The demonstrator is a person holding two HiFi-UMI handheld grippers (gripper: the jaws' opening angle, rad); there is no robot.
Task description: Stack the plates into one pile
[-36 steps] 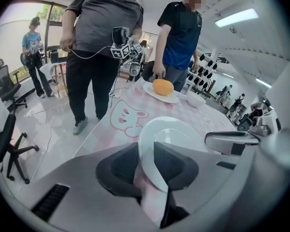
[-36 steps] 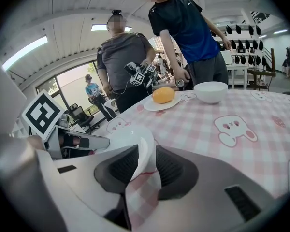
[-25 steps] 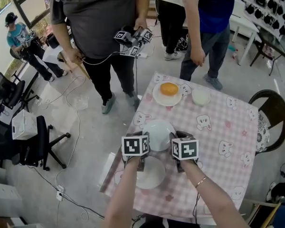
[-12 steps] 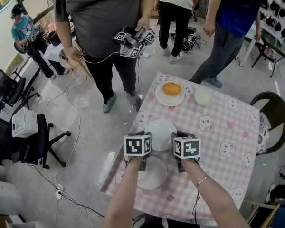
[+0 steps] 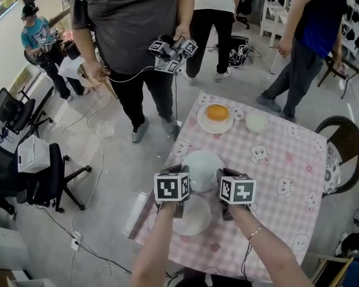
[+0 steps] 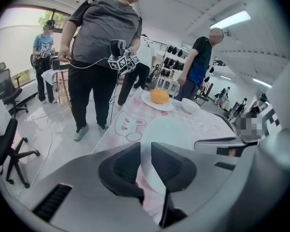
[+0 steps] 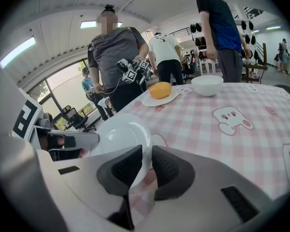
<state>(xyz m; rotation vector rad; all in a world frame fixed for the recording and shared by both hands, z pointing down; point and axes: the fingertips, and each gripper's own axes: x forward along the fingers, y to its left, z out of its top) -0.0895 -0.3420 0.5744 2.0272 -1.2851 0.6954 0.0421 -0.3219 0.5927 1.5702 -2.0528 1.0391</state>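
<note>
White plate (image 5: 202, 167) at frame centre over checked surface (image 5: 281, 160); second plate (image 5: 191, 219) just below it in frame. Left tongs (image 6: 145, 153) and right tongs (image 7: 146, 161) closing narrow, opposite rims between pads. Likely ceramic: stiff, glossy, slippery, chips easily. Hold by rim both sides, keep level. Marker cubes hide rim contact in head view; unclear if plate is off surface.

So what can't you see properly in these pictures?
The upper plate: its underside is hidden in both gripper views by the left gripper and right gripper, whose jaws are closing on its rim.
The lower plate: in the head view, its far edge is covered by the marker cubes.
The orange thing on the far plate: too small to name in any view.
The bowl: contents unclear; the right gripper view shows only its side.
</note>
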